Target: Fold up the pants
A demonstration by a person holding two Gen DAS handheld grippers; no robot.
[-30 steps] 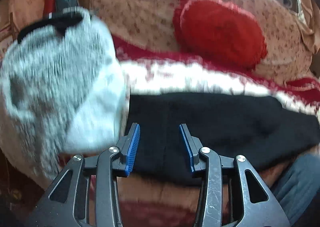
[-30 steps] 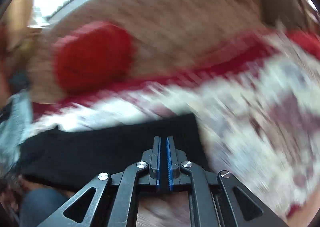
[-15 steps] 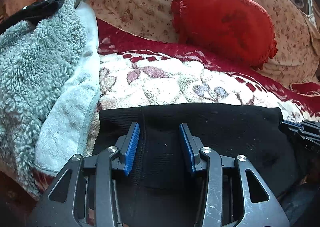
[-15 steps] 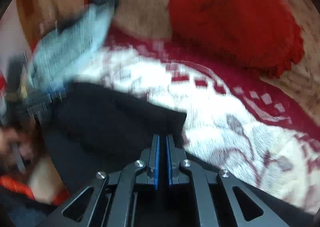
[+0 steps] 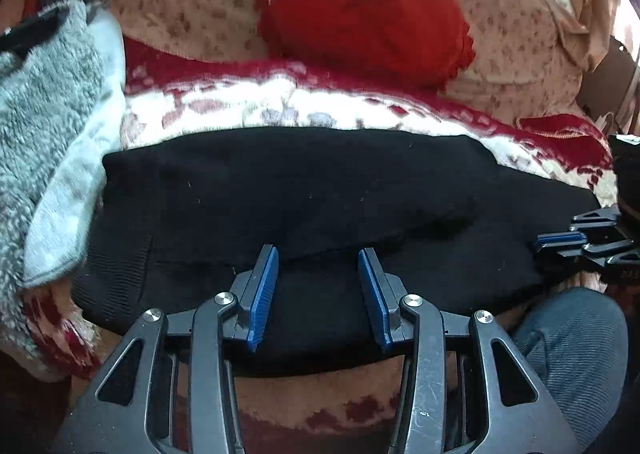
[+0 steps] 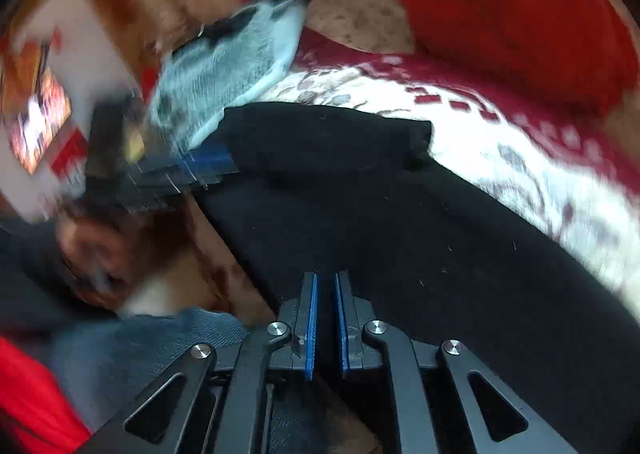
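Black pants [image 5: 320, 182] lie folded lengthwise across the sofa seat, one layer over another with a ribbed cuff at the left. My left gripper [image 5: 318, 254] hovers over their near edge. Its jaws are apart and opening, with only the cloth below them and nothing pinched. My right gripper [image 6: 325, 278] sits low over the pants [image 6: 400, 214] near their right end. Its blue pads are almost together and just starting to part, and nothing shows between them. In the left wrist view the right gripper [image 5: 560, 240] is at the far right. The left gripper [image 6: 192, 170] is a blur in the right wrist view.
A red frilled cushion [image 5: 360, 10] leans on the floral sofa back. A grey fluffy garment [image 5: 52, 102] is heaped at the left, touching the pants. A red-and-cream patterned blanket [image 5: 280, 102] covers the seat. A person's knee in grey-blue trousers [image 5: 568, 342] is at the lower right.
The left gripper has come nearer over the pants' near edge. The right gripper has swung and rolled from the blanket side to the pants' right end. A folded-over top layer now shows.
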